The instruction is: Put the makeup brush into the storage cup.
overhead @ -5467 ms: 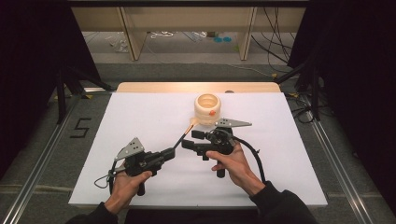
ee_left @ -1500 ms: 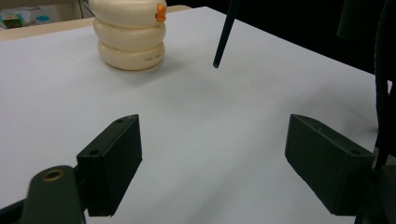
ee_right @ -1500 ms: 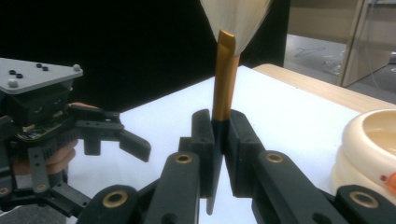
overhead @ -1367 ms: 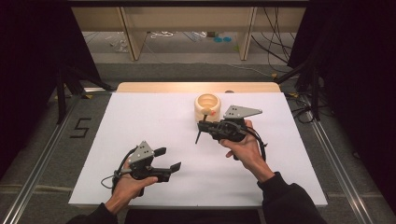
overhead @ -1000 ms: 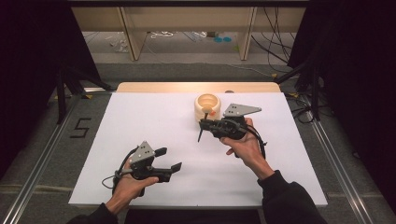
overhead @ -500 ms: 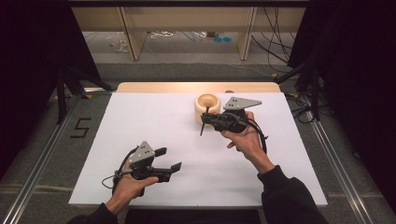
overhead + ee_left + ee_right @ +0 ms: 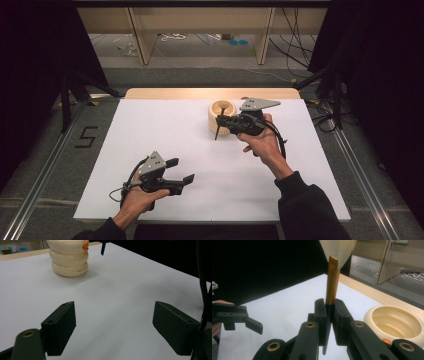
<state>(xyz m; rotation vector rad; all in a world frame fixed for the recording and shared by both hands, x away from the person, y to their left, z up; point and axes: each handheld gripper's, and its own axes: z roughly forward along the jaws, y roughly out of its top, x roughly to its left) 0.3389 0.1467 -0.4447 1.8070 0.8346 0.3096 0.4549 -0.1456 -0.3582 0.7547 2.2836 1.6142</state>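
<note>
My right gripper [image 7: 226,121] is shut on the black handle of a brush [image 7: 216,131], whose tip hangs down in front of a cream ribbed bowl [image 7: 220,108]. Along the right gripper's jaws the brush's gold ferrule [image 7: 332,282] and pale bristles [image 7: 338,250] rise upward, with the bowl [image 7: 394,322] to the right and an orange bit at its rim. My left gripper [image 7: 179,170] rests low near the table's front left, open with nothing between its jaws. From it I see the bowl [image 7: 70,260] far ahead and the brush handle's tip [image 7: 103,247] beside it.
A white sheet [image 7: 150,130] covers the table, with a wooden strip [image 7: 165,93] along its far edge. Dark curtains flank both sides. Cables and wooden legs lie on the floor beyond the table.
My right gripper has carried the brush a little farther away, up beside the bowl. Seconds ago the left gripper was at the table's middle near the brush; it has since drawn back and stayed still.
</note>
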